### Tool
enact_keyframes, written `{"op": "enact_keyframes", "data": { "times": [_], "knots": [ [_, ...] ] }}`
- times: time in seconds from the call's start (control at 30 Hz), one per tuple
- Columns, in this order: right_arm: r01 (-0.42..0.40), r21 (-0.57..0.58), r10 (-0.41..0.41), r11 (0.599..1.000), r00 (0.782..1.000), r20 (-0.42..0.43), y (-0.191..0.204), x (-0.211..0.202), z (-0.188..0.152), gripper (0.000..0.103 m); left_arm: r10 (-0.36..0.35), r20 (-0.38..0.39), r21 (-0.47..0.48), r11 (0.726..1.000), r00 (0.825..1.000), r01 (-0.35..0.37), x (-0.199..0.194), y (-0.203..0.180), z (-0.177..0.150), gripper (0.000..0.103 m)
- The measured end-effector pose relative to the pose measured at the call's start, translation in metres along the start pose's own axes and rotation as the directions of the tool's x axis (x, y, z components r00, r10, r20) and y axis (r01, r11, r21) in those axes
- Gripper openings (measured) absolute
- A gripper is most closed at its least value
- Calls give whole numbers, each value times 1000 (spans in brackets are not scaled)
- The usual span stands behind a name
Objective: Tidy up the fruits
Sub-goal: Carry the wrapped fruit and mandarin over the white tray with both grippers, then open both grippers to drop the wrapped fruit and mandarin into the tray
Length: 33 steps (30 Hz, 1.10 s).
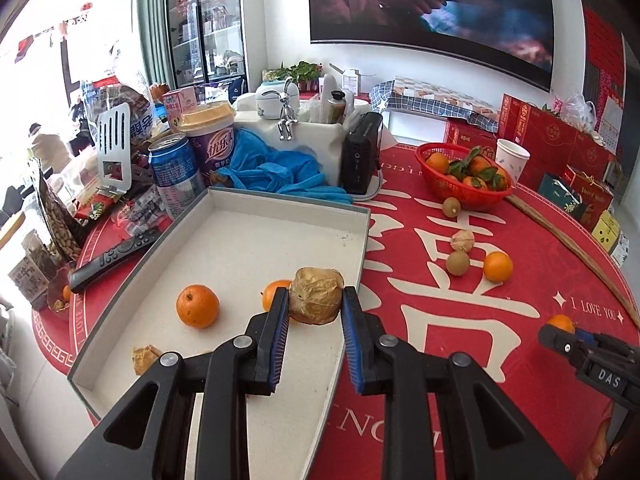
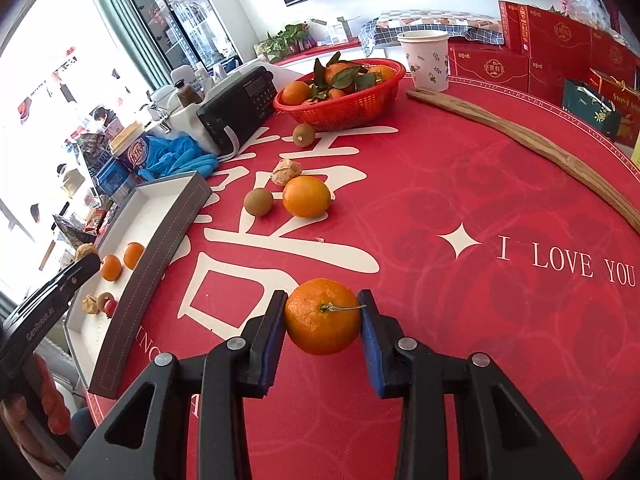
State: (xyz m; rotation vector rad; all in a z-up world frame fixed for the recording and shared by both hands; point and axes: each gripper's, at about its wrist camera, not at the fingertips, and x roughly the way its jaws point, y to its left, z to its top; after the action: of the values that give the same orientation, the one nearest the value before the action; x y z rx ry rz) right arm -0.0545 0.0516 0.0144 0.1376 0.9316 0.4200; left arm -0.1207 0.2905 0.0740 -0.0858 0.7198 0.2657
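Observation:
My left gripper [image 1: 315, 305] is shut on a wrinkled brown fruit [image 1: 316, 295] and holds it over the shallow white box [image 1: 280, 204]. Two oranges [image 1: 197, 305] and another wrinkled fruit [image 1: 145, 357] lie in the box. My right gripper [image 2: 323, 318] is shut on an orange [image 2: 322, 315] just above the red tablecloth; it also shows in the left wrist view [image 1: 561, 323]. Loose on the cloth are an orange [image 2: 306, 196], a kiwi [image 2: 259, 201], a wrinkled fruit [image 2: 285, 172] and a second kiwi [image 2: 303, 135].
A red basket [image 2: 340, 110] of leafy oranges stands at the back, with a paper cup [image 2: 425, 60] and a wooden stick [image 2: 520, 140] to its right. A black radio [image 2: 236, 108], blue gloves [image 1: 276, 168], a can [image 1: 174, 176] and a remote [image 1: 112, 258] crowd the box's far side.

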Motion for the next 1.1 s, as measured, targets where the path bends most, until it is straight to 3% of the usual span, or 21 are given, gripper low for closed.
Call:
{"op": "enact_keyframes", "data": {
  "times": [0.2,0.33,0.5,0.6,0.87,1.1],
  "knots": [
    [-14,-25,14,1000,1000,18,13,2,5,36,-41,44,-76,996,998,45,22,17,20,28],
    [-34,-25,34,999,999,6,35,6,17,36,-58,18,-115,992,998,60,31,40,17,28],
    [-33,-129,30,991,999,-25,96,35,40,36,24,6,-191,981,1000,-23,40,76,16,28],
    [-53,-178,41,983,997,-68,130,56,48,36,24,-29,-237,971,999,-30,47,93,14,28],
    [-84,-245,59,966,992,-110,187,90,59,36,11,-88,-209,977,996,-29,58,96,6,28],
    [-98,-248,62,964,987,-150,202,115,59,36,38,-88,-163,985,995,-52,58,94,6,29]
  ]
}}
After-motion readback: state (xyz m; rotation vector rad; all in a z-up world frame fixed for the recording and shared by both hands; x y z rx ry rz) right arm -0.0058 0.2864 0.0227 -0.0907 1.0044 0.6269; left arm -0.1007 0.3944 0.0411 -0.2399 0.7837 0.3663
